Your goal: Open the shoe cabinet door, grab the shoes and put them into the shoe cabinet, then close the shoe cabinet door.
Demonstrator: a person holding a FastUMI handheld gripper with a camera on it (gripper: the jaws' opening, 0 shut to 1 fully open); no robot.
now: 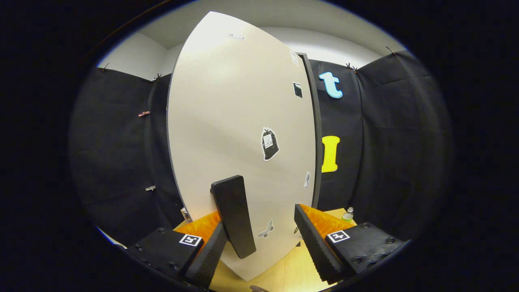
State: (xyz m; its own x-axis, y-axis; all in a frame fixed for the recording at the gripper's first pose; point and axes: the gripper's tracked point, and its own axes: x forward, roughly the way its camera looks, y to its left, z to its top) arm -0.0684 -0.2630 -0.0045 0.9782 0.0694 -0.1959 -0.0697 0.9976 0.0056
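Hovering close to the door [239, 134] with the tool [263, 247] spread wide, gripping nothing. Aiming, by the look of it, at the handle [234, 215], the dark upright bar sticking out low on the door: sitting right by the left finger [209, 255], apparently overlapping its tip, though not possible to tell whether actually touching. Leaving the right finger [314, 243] well off to the other side, with bare door showing in the gap. Being lined up this way probably to catch the handle between the fingers, or to hook it from one side, and swing the door; judging from that, either starting the opening step or working toward the closing one (not possible to say which, with no shoes and no interior showing here).

Looking at the door: a tall, pale cream panel, smooth and matte, catching soft light near the top, bulging in the fisheye. Carrying a handful of small stickers: a dark bag-shaped one [269, 144] at mid height, a small dark square higher toward the far edge, a butterfly [265, 230] low down between the fingers, and a couple of tiny ones along the edge. Showing a dark cabinet edge [315, 134] running down the far side. Standing on a light wooden surface [284, 271], with a small bottle [348, 215] just beyond the right finger
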